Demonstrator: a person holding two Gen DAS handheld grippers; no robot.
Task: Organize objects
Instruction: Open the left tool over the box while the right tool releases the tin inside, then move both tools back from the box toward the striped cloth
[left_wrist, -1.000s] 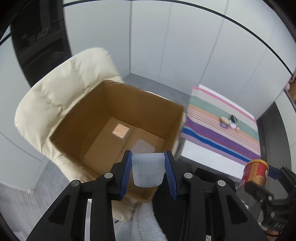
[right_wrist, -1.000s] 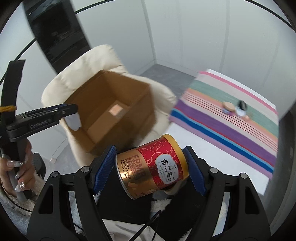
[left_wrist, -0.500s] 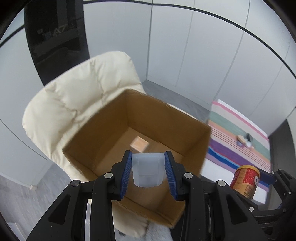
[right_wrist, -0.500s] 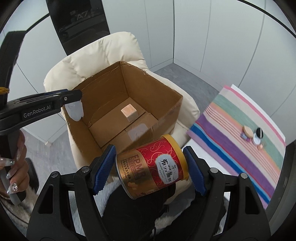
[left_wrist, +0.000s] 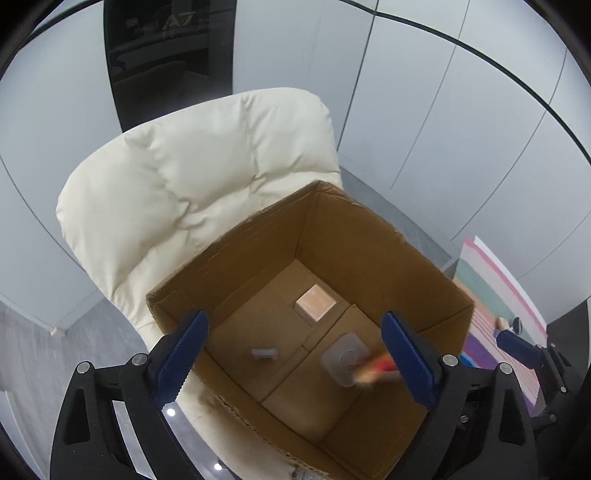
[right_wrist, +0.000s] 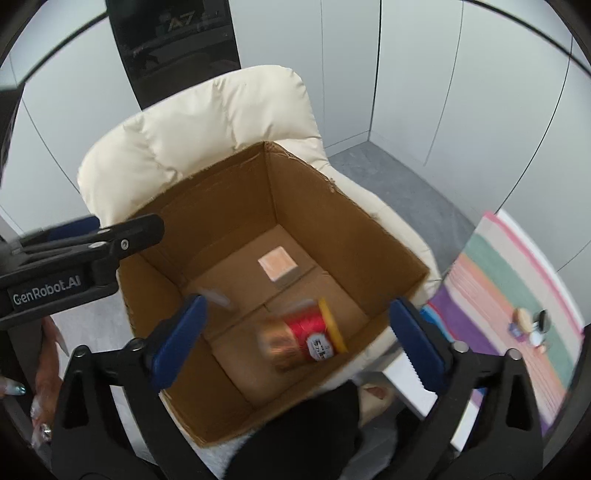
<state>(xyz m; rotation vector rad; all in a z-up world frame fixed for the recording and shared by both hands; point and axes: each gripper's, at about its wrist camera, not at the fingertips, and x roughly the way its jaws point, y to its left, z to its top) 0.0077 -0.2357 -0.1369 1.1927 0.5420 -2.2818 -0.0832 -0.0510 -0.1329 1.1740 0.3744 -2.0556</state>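
An open cardboard box (left_wrist: 373, 236) (right_wrist: 332, 210) sits on a cream chair. My left gripper (left_wrist: 295, 354) is open and empty above the box. A small translucent white piece (left_wrist: 264, 352) (right_wrist: 218, 297) is blurred inside the box. My right gripper (right_wrist: 295, 339) is open and empty above the box. A red and gold can (right_wrist: 303, 338) (left_wrist: 376, 369) is blurred in motion inside the box near its front right. A small peach cube (left_wrist: 316, 303) (right_wrist: 277, 266) lies on the box floor.
The cream padded chair (left_wrist: 184, 184) (right_wrist: 207, 122) holds the box. A striped cloth (right_wrist: 517, 295) (left_wrist: 491, 295) with a few small objects (right_wrist: 532, 325) lies on a table to the right. A clear sticker (left_wrist: 345, 356) is on the box floor.
Both grippers have opened over the box. The white piece has left the left gripper and the can has left the right gripper; both are now down inside the box.
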